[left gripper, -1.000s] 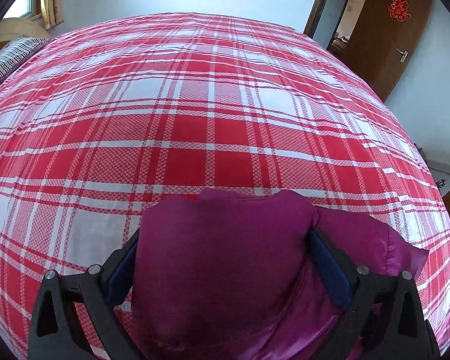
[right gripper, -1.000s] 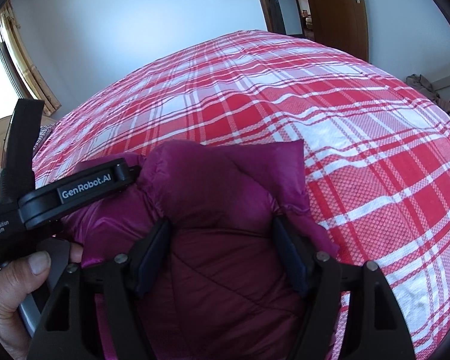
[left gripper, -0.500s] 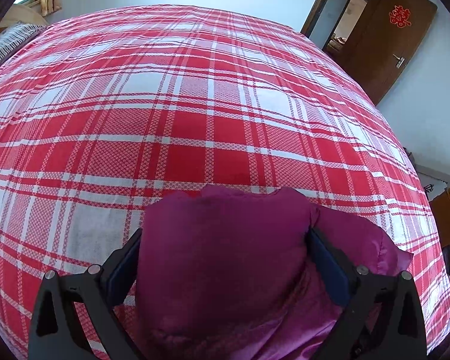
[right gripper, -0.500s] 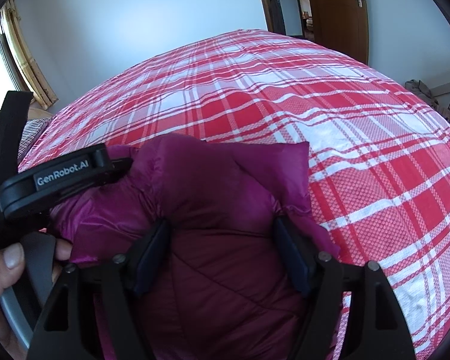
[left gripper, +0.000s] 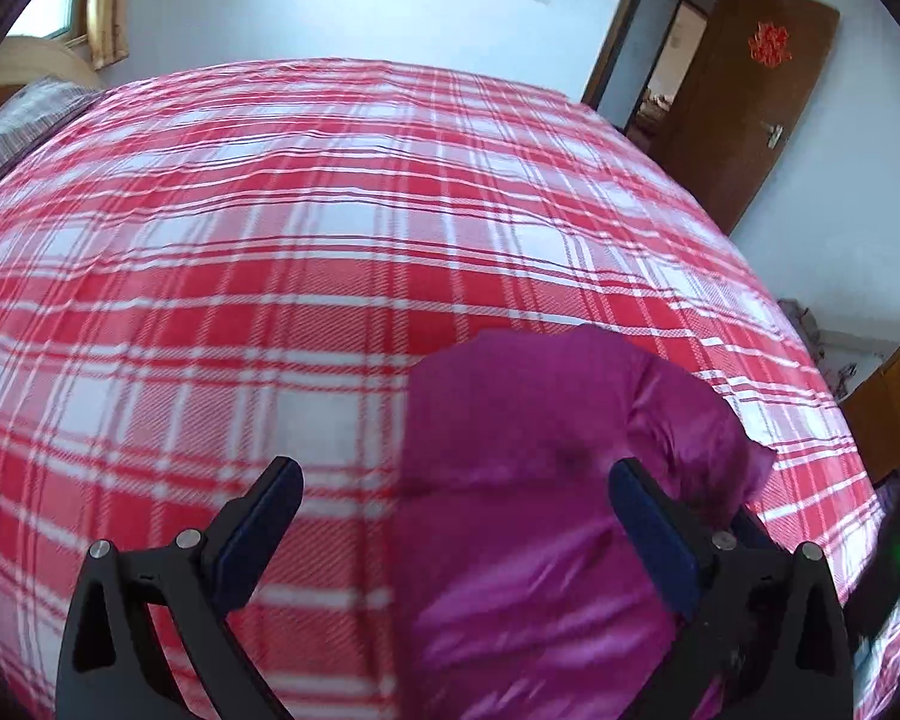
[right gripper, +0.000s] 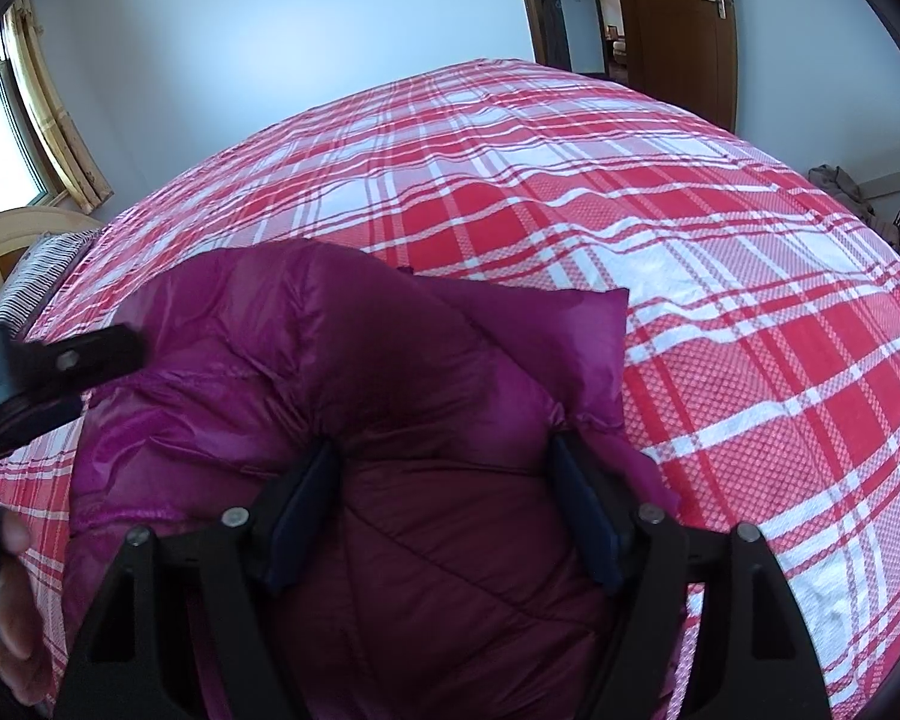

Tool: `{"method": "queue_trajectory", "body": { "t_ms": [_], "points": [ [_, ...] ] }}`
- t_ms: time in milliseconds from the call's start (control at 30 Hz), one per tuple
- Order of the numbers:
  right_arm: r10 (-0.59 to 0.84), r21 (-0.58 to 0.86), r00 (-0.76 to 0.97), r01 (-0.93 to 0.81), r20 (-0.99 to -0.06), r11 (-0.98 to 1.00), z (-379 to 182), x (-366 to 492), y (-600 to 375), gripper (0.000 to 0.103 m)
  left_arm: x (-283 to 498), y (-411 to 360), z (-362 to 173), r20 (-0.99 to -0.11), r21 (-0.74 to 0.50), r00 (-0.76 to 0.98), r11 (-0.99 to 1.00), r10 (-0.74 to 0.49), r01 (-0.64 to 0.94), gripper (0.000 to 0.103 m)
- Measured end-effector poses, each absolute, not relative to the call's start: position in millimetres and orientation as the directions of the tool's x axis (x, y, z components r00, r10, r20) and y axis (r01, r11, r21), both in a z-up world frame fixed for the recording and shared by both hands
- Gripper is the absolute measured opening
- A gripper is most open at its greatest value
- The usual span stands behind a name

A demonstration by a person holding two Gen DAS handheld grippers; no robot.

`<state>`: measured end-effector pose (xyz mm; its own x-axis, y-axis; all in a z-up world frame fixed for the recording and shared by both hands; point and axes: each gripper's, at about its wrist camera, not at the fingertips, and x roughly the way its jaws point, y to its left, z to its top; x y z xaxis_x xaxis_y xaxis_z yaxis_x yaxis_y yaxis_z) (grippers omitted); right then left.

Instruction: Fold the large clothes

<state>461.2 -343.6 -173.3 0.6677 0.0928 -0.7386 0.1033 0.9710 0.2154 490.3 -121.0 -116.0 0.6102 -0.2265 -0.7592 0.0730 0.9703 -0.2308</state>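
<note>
On top of the red-and-white plaid bedspread [left gripper: 330, 240] sits the bunched-up magenta puffer jacket [right gripper: 390, 408]. Right gripper [right gripper: 444, 510] is clamped on a thick wad of it; left gripper [left gripper: 450, 516] is spread wide, gripping nothing, jacket touching only its right finger.

A bed [left gripper: 330, 252] is covered in red-and-white plaid — a brown door [left gripper: 744, 120] is seen open beyond it.

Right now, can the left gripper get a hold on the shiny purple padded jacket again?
Probably yes. The left gripper is open, and the purple padded jacket already lies partly between its fingers, against the right one. Nothing blocks it on the red plaid bedspread.
</note>
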Motion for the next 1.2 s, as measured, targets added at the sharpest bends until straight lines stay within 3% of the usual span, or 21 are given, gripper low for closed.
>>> {"method": "queue_trajectory", "body": {
  "t_ms": [367,500,633,967,1100,1200],
  "points": [
    [0.093,0.216,0.67,0.103,-0.737,0.971,-172.3,460.1,-344.2,0.077,426.2,-103.6,-123.5,-0.73,-0.323,0.587,0.934,-0.349,0.153,0.102],
    [0.09,0.212,0.668,0.103,-0.739,0.972,-172.3,460.3,-344.0,0.077,427.4,-110.3,-148.9,-0.76,-0.3,0.561,0.943,-0.328,0.146,0.102],
    [0.092,0.214,0.668,0.102,-0.738,0.972,-171.8,460.5,-344.4,0.077,431.4,-108.0,-166.0,-0.736,-0.309,0.588,0.939,-0.336,0.15,0.102],
    [0.101,0.223,0.675,0.096,-0.731,0.97,-168.2,458.6,-344.6,0.077,429.3,-110.0,-170.1,-0.723,-0.26,0.62,0.952,-0.305,0.165,0.102],
    [0.225,0.357,0.729,0.028,-0.647,0.934,-155.9,437.2,-367.2,0.082,427.0,-111.7,-170.2,-0.721,-0.249,0.627,0.955,-0.295,0.164,0.102],
    [0.216,0.379,0.782,0.028,-0.585,0.925,-143.3,412.4,-388.3,0.089,425.6,-111.4,-170.8,-0.718,-0.255,0.628,0.953,-0.299,0.163,0.102]
  ]
}}
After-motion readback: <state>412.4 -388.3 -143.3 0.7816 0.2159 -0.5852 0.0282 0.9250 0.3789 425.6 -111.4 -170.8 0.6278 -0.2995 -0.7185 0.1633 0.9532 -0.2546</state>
